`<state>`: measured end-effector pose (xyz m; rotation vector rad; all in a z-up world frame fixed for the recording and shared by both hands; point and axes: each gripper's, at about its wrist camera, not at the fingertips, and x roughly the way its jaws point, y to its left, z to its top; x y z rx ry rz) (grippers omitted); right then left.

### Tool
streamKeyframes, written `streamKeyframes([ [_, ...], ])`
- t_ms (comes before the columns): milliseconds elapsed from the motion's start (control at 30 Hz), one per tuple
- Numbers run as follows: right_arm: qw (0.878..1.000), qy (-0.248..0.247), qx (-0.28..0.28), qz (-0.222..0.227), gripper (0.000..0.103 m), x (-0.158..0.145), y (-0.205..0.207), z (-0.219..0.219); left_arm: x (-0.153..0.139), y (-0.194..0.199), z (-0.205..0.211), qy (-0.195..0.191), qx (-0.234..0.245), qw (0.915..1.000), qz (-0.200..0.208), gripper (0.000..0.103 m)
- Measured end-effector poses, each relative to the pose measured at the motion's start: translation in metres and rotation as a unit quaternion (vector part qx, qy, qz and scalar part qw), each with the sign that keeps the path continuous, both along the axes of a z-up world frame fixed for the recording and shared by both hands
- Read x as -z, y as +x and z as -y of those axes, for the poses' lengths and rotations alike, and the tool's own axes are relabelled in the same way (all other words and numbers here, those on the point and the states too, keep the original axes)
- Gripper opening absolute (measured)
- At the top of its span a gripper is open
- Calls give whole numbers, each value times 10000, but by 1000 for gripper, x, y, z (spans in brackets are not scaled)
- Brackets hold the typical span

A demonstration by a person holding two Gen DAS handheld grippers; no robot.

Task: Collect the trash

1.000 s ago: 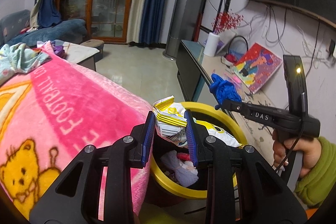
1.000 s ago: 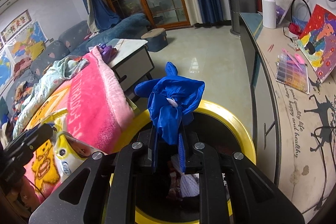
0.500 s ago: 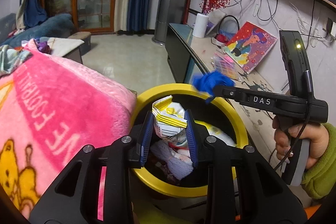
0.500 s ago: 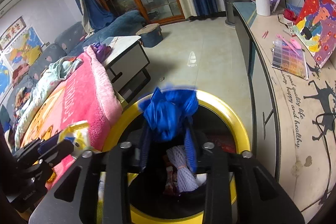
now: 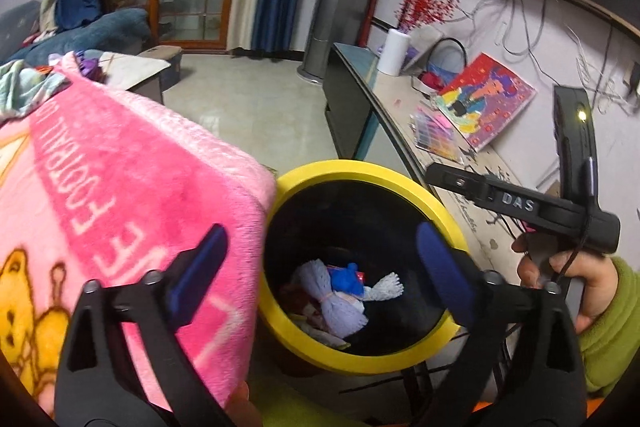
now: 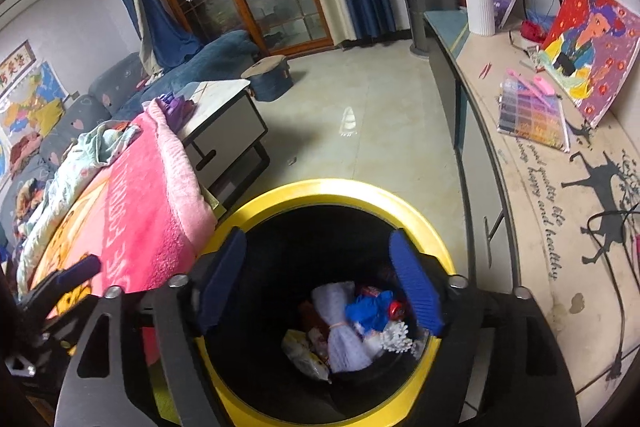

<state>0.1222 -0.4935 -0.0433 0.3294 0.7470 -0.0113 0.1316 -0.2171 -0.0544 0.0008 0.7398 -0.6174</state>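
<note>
Moved: both tongs were pinching trash a second ago, the left a snack bag, the right a blue glove; both now gape with nothing between the pads, and the glove lies in the bin.
Bin: one black trash bin with a yellow rim, touching the pink blanket at its 9 o'clock edge.
Trash count: one blue glove near the centre of the bin floor; one white mesh bundle just beside it at 7 o'clock; one snack bag at 8 o'clock; some red scraps, too small to count.
Left tongs: spread wide, held above the bin's 9 o'clock side, one pad over the blanket, the other over the rim.
Right tongs: spread wide, pointing straight down into the bin.
Right hand: one, green-sleeved, wrapped around the tool's grip at 3 o'clock of the bin.
Counter: one, at 3 o'clock.
</note>
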Motion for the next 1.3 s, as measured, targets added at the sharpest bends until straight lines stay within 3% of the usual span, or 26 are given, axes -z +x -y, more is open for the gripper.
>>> streamKeyframes([
  [300,9981,-551,-127,243,95,-19,-2,-39,-15,7,-46,-57,-808,9967,97,92],
  [800,9824,-1268,-1061,870,96,-57,-23,-159,-43,-14,-132,51,-1776,9825,562,92],
  [933,9803,-1334,-1049,1009,96,-62,-30,-174,-50,-27,-149,89,-1925,9782,771,92],
  [1200,9707,-1320,-788,1848,96,-74,-65,-196,-57,-57,-171,162,-2055,9705,1247,92],
  [1300,9685,-1278,-810,1978,96,-74,-74,-201,-57,-67,-177,165,-2014,9704,1324,92],
])
